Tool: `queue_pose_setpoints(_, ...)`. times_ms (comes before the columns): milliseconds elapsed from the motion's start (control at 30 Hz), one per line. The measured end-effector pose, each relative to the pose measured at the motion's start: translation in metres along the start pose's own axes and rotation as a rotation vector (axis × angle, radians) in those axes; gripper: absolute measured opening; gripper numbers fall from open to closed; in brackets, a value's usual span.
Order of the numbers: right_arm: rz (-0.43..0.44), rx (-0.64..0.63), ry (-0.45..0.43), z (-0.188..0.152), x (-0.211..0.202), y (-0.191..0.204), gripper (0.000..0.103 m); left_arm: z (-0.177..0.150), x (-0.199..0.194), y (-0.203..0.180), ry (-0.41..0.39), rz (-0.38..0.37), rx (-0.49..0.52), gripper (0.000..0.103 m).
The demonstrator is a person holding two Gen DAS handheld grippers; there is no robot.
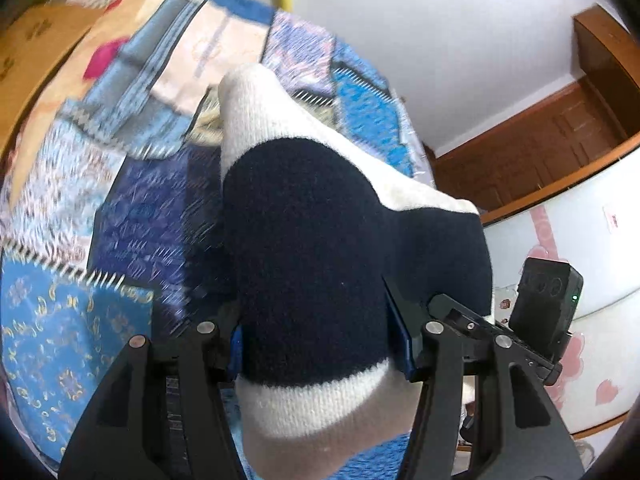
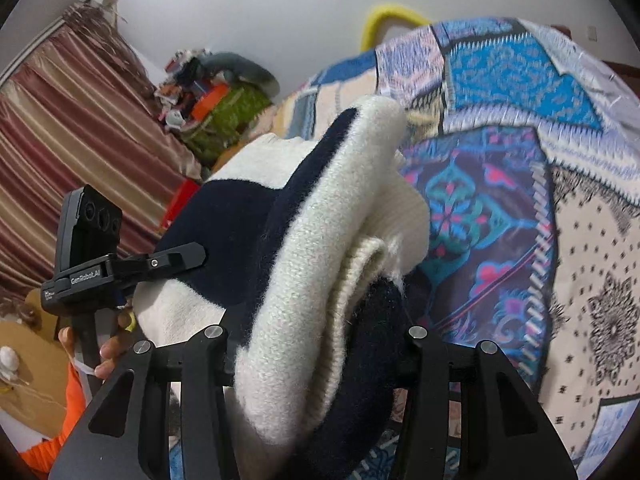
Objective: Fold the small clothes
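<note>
Bunched between the left gripper (image 1: 320, 344) at nine o'clock and the right gripper (image 2: 316, 344) at three, both clamped on it, the fuzzy navy-and-cream knit sweater (image 1: 316, 248) hangs in soft rounded folds above the patchwork quilt (image 2: 500, 208).

A bunched navy-and-cream knit garment (image 1: 312, 248) (image 2: 320, 240) hangs lifted above the patchwork bedspread.
</note>
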State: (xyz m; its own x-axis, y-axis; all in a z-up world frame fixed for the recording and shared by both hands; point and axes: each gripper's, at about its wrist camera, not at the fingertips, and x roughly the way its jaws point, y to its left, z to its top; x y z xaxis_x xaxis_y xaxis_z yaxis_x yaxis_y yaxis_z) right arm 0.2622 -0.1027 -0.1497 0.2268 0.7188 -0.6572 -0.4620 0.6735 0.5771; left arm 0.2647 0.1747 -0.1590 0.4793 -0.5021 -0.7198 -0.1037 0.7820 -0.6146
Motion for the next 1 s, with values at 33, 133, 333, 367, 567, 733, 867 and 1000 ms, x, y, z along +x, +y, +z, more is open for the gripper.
queue_pose_setpoints(33, -0.006, 0.003, 0.014, -0.002, 0.004, -0.001, 0.044, -0.003, 0.006, 0.009, 0.016, 0.002, -0.015, 0.056)
queue_pose_setpoints(133, -0.033, 0.012, 0.051, -0.006, 0.014, -0.008, 0.045, -0.007, 0.024, 0.028, 0.053, 0.008, -0.048, 0.058)
queue_pose_setpoints(333, -0.05, 0.054, 0.071, -0.003, 0.007, -0.017, 0.053, -0.008, 0.027, 0.045, 0.055, -0.03, -0.087, 0.062)
queue_pose_setpoints(367, -0.065, 0.045, 0.07, -0.001, 0.004, -0.016, 0.055, -0.008, 0.025, 0.046, 0.052, -0.026, -0.087, 0.062)
queue_pose_setpoints(567, -0.164, -0.058, 0.004, 0.002, -0.024, 0.003, 0.056, -0.007, -0.003, 0.034, -0.035, 0.094, -0.009, 0.062)
queue_pose_setpoints(733, -0.231, -0.174, -0.083, 0.01, -0.045, 0.027, 0.056, -0.01, -0.032, 0.005, -0.133, 0.167, 0.117, 0.062)
queue_pose_setpoints(867, -0.222, -0.268, -0.126, 0.011, -0.05, 0.053, 0.056, -0.021, -0.042, -0.026, -0.195, 0.253, 0.259, 0.062)
queue_pose_setpoints(1000, -0.212, -0.351, -0.105, 0.006, -0.034, 0.069, 0.056, -0.032, -0.038, -0.044, -0.214, 0.292, 0.343, 0.062)
